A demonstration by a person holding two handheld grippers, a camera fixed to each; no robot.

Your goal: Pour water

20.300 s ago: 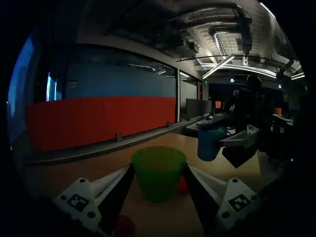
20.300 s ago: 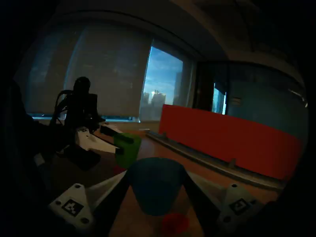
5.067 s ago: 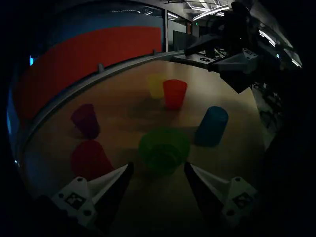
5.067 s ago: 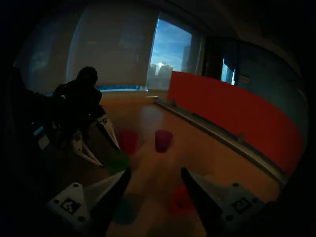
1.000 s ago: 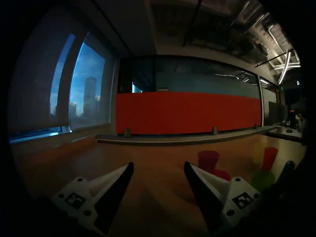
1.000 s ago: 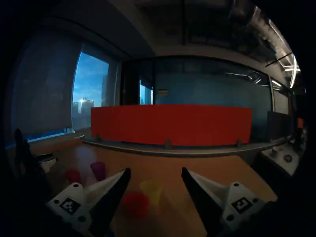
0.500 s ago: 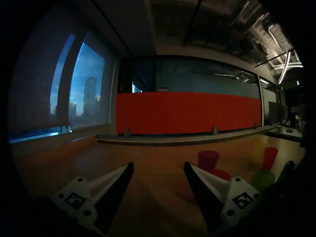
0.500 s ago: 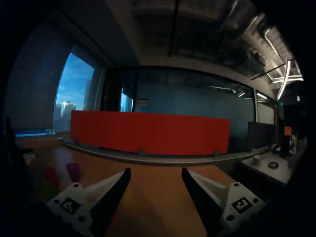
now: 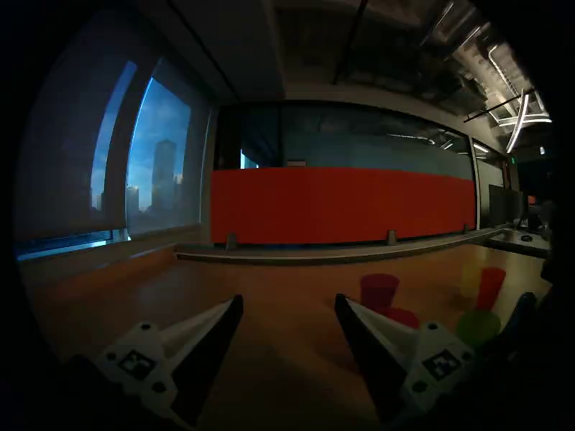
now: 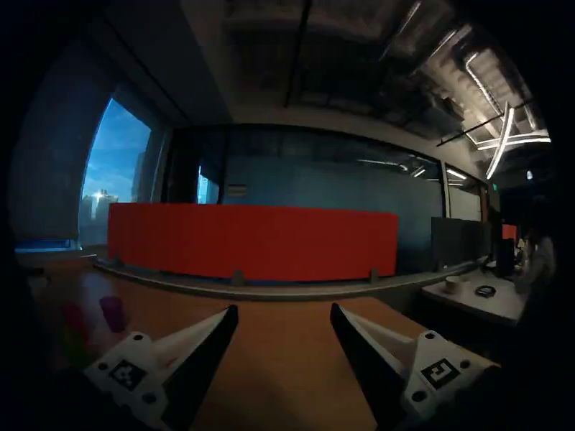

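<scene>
Both grippers are spread wide and hold nothing. We see our left gripper [image 9: 287, 300] low over the wooden table [image 9: 215, 287], and the cups stand off to its right: a purplish cup [image 9: 379, 289], a red cup [image 9: 402, 316] just behind the right finger, a yellow cup [image 9: 471, 279] beside an orange cup [image 9: 491, 286], then a green cup [image 9: 479, 327] and a blue cup [image 9: 523, 314] at the edge. From our right gripper [image 10: 283, 309] the purplish cup [image 10: 112, 312] sits far left. A red panel [image 9: 338, 205] lines the table's far side.
</scene>
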